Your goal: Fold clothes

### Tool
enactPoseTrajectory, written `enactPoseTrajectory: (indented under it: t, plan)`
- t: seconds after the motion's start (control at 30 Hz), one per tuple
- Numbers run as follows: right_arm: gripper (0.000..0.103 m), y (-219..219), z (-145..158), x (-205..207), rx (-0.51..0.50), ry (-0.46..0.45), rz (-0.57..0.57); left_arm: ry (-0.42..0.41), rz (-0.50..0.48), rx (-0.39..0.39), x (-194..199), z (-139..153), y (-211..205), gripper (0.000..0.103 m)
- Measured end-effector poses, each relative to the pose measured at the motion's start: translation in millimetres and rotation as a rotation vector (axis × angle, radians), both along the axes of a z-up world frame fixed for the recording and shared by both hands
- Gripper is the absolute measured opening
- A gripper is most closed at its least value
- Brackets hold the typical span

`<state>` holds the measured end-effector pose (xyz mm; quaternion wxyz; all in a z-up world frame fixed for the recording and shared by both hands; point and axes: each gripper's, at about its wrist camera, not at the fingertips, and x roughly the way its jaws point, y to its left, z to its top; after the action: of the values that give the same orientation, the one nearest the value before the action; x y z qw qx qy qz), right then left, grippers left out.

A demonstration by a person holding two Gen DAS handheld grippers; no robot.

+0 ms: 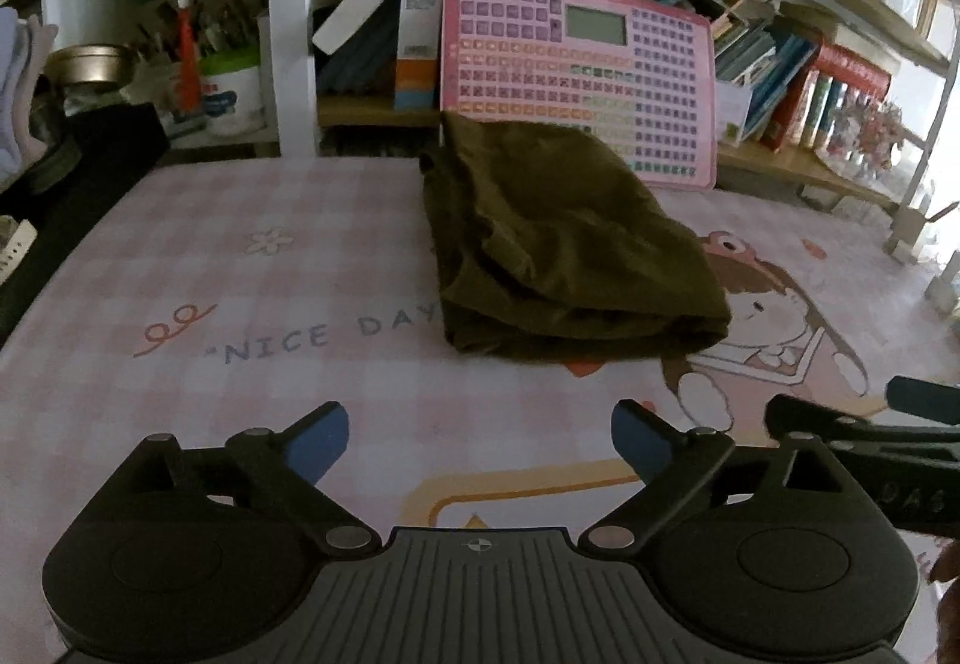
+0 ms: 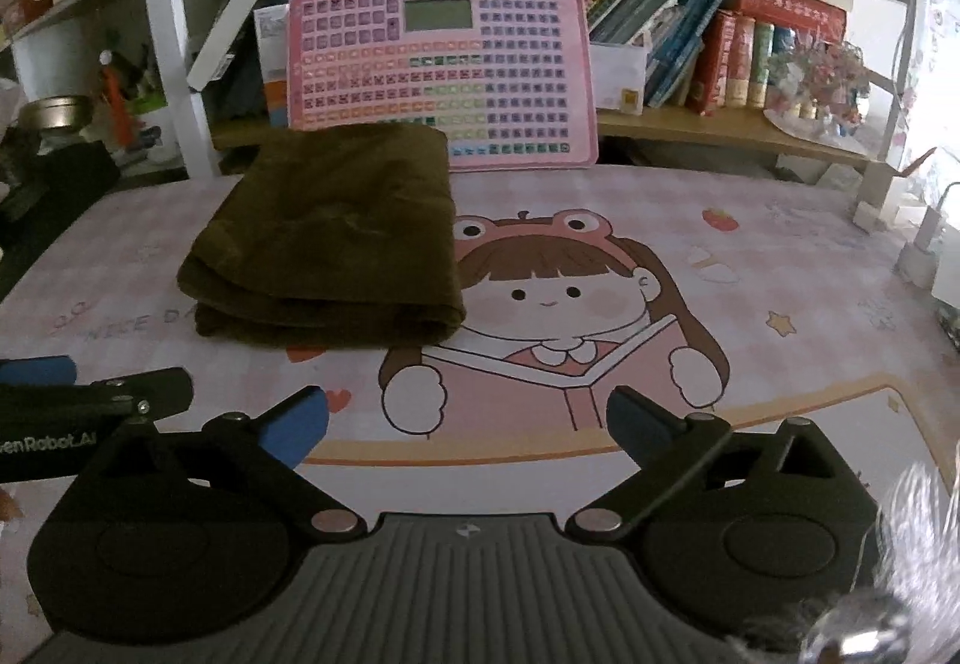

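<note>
While spread wide with nothing between the blue pads, left hand-held gripper (image 1: 480, 445) and right hand-held gripper (image 2: 468, 433) both hovering low over the desk (image 2: 750, 244). Folded dark olive cloth (image 1: 564, 244) lying flat ahead of both, well apart from the fingertips (slightly right of the left one, left of the right one). Pink keyboard toy (image 2: 441, 70) propped upright just beyond the cloth, against the bookshelf (image 2: 690, 124).
</note>
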<state>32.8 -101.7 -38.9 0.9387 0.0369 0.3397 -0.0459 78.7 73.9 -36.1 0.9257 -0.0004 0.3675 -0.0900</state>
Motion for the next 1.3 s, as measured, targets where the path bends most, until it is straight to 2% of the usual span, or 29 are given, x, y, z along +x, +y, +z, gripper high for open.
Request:
enactPoseTrajectory:
  t: [0.17, 1.3]
  plan:
    - [0.103, -1.3, 0.6, -1.0, -0.002, 0.000, -0.019, -0.009, -0.011, 0.046, -3.1, -0.9, -2.4, 0.101]
    - [0.103, 1.9, 7.2, -6.6, -0.004, -0.013, -0.014, 0.001, -0.009, 0.031, -7.9, 1.6, 1.6, 0.103]
